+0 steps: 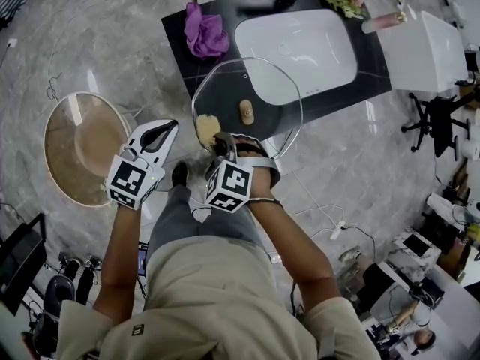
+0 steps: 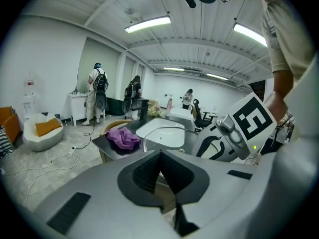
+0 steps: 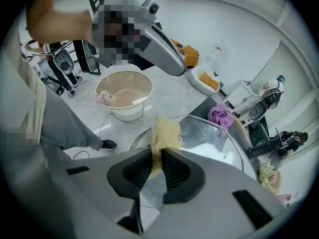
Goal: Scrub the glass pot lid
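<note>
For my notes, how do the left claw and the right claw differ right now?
The right claw is shut on a yellow scrubber; the left claw is shut on nothing. The right claw holds its scrubber at the near rim of the glass pot lid; the left claw sits apart from the lid, off to its left. Both are closed.
</note>
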